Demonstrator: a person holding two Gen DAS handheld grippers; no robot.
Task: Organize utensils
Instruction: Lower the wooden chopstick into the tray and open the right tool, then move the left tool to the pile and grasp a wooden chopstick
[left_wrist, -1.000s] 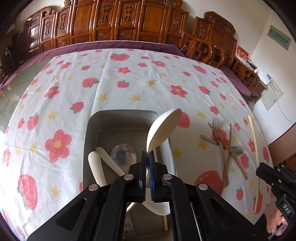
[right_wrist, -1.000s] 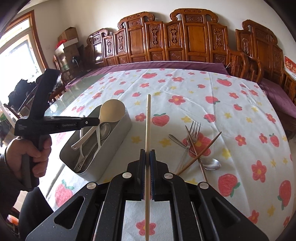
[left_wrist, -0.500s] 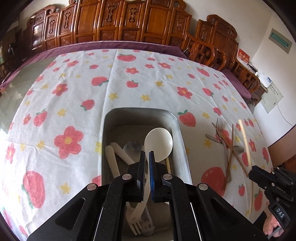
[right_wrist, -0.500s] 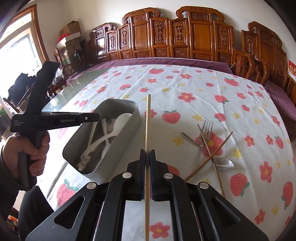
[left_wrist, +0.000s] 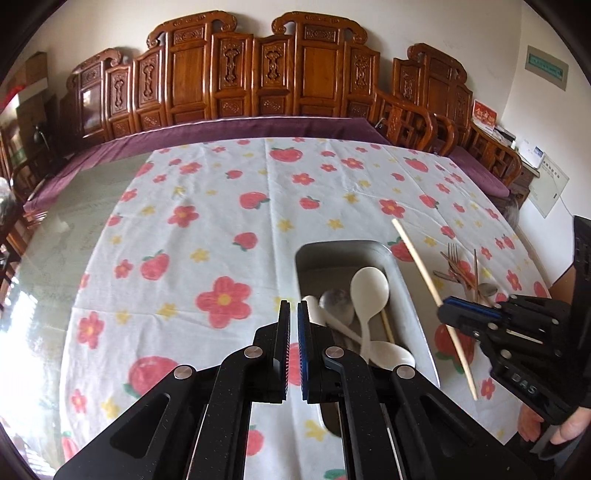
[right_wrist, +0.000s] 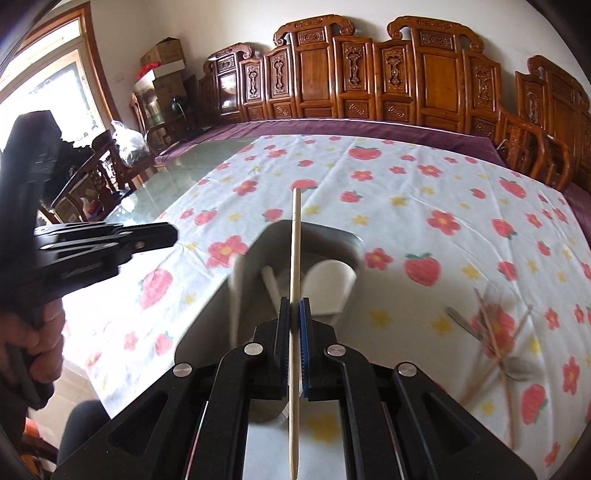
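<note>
A metal tray (left_wrist: 404, 273) sits on the flowered tablecloth and holds a white spoon (left_wrist: 367, 291), other white utensils and a clear spoon (left_wrist: 338, 302). My left gripper (left_wrist: 293, 317) is empty, its jaws only a narrow gap apart, just left of the tray. My right gripper (right_wrist: 294, 314) is shut on a light wooden chopstick (right_wrist: 295, 258) and holds it above the tray (right_wrist: 255, 254). In the left wrist view the right gripper (left_wrist: 448, 308) and its chopstick (left_wrist: 417, 254) hang over the tray's right rim. A fork, a spoon and chopsticks (left_wrist: 465, 273) lie in a pile right of the tray.
Carved wooden chairs (left_wrist: 258, 85) line the far side of the table. Bare glass tabletop (left_wrist: 74, 221) lies left of the cloth. The loose utensil pile (right_wrist: 495, 325) shows blurred at the right of the right wrist view.
My left gripper let go of the white spoon, which now lies in the tray, and drew back to the left. My right gripper carried the chopstick left, over the tray.
</note>
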